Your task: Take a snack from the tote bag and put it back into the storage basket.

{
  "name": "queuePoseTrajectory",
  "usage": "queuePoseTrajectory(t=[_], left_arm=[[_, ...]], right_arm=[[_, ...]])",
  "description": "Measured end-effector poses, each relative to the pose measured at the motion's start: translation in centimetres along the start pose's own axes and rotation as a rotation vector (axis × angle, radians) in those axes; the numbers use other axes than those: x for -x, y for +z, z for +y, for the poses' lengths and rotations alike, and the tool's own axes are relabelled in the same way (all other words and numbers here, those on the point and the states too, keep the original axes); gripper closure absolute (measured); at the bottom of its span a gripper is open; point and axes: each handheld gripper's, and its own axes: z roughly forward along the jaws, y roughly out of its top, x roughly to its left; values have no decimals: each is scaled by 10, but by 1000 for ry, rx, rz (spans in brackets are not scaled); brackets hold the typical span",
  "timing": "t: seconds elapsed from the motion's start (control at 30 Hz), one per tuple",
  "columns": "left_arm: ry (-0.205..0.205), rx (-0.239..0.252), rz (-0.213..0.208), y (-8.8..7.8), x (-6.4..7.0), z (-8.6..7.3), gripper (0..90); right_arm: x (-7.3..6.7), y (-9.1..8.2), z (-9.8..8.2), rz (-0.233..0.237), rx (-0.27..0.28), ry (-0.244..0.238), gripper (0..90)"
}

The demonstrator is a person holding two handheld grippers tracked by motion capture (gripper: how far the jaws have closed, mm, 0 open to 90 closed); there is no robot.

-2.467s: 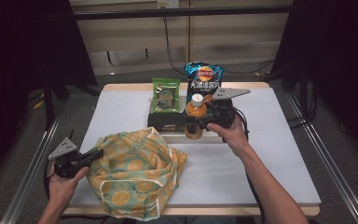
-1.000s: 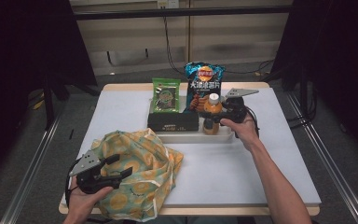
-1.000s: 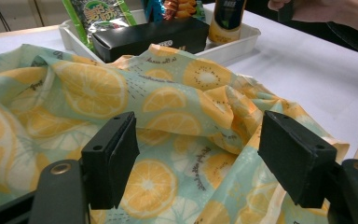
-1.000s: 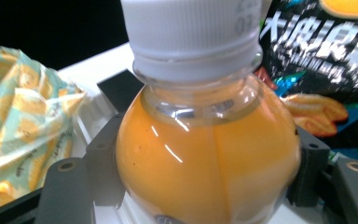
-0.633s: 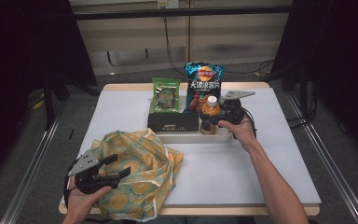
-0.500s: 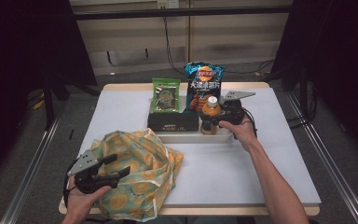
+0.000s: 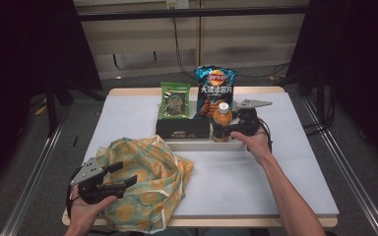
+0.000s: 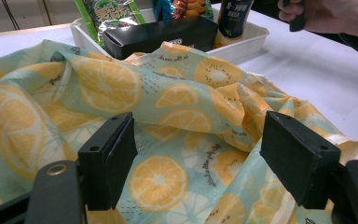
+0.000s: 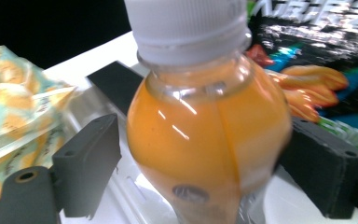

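Spreading over the near left of the white bench [image 7: 275, 172], the lemon-print cloth [image 7: 147, 182] lies crumpled in a heap, its folds reaching almost to the front edge. Behind it, at the middle of the bench, a shallow white tray [image 7: 197, 144] holds a black box [image 7: 183, 128] lying flat at its front, a green packet [image 7: 174, 100] standing behind the box, and a blue chip bag [image 7: 215, 91] upright beside the packet. At the tray's right end stands the bottle [image 7: 222, 122] of orange drink, upright, with a white cap, just in front of the chip bag.

The right gripper [image 7: 228, 131] reaches to the bottle from the right. In the right gripper view the bottle [image 9: 209, 135] stands between the jaws, which have just been opening: a clear gap shows at one pad, the other sits close against the bottle's side, and no squeeze is seen.

The left gripper [image 7: 123, 174] hovers at the near left edge of the cloth. In the left gripper view its jaws stand spread wide over the cloth [image 8: 177, 126], with nothing pinched between them.
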Motion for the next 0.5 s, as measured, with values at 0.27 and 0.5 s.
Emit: queuePoseTrajectory(t=[0.27, 0.5], left_arm=[[13, -1, 4, 1, 1, 3, 242], [8, -4, 0, 4, 1, 3, 242]], right_arm=[[-17, -1, -8, -98, 51, 29, 184], [-26, 5, -14, -213, 93, 92, 220]])
